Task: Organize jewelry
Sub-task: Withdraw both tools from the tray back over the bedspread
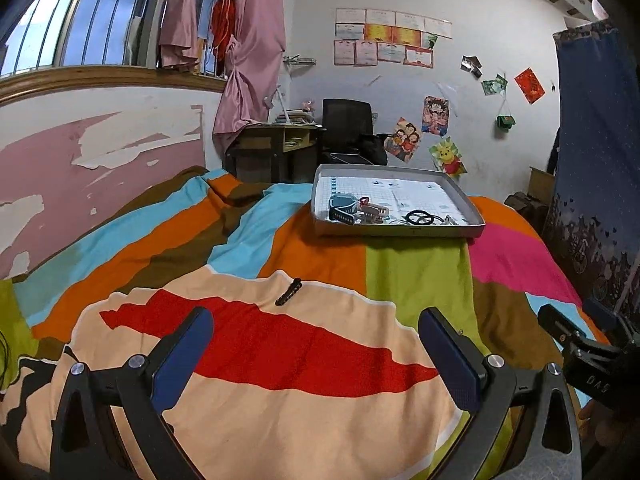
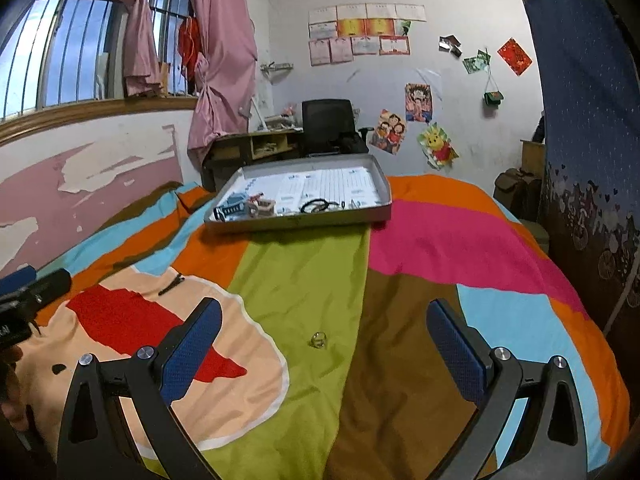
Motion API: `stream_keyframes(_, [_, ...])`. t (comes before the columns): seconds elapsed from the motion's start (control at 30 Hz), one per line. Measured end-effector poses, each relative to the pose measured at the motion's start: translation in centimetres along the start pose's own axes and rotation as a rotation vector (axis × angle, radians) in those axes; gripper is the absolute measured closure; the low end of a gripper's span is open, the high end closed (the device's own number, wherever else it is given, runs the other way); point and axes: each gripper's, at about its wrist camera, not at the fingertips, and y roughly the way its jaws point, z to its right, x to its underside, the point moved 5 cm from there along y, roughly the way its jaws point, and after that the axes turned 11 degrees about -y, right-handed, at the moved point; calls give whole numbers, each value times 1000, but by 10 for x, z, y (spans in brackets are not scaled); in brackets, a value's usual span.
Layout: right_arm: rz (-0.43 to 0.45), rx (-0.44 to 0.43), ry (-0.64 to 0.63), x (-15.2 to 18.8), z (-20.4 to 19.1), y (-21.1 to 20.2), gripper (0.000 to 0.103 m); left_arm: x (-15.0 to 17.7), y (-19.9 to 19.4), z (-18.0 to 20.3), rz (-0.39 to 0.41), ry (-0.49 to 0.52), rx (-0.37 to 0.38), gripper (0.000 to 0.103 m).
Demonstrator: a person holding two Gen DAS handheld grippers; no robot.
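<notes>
- Underneath everything: bed, covered by a bedspread in blocks of orange, sky blue, lime green, pink, brown, peach and red.
- Toward the far end of the bed: shallow grey tray, paper-lined, holding a blue-grey watch, a pale strap, black hair ties and small items too tiny to identify.
- On the peach patch, well short of the tray: dark hair clip, lying loose.
- On the green stripe, between the right fingers in the right wrist view: small clear ring-like piece; exact kind unclear.
- Left gripper: blue-padded fingers spread wide apart, empty, over the peach and red area.
- Right gripper: fingers likewise wide apart, empty, over green and brown.
- Left wall: barred window, tied pink curtain, peeling pink paint.
- Far wall: desk, black chair, certificates, cartoon posters.
- Right edge: dark blue patterned hanging cloth.
</notes>
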Motion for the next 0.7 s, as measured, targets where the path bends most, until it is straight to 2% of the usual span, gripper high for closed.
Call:
stream_keyframes(0.47, [-58,-38,-36,11,-17,11,2,8,14,-12,-67,-36,-59,0])
stream_keyframes(0.7, [-76,-44,-27,14,-19,15,2,10,18,-15,-84,-56,-60,0])
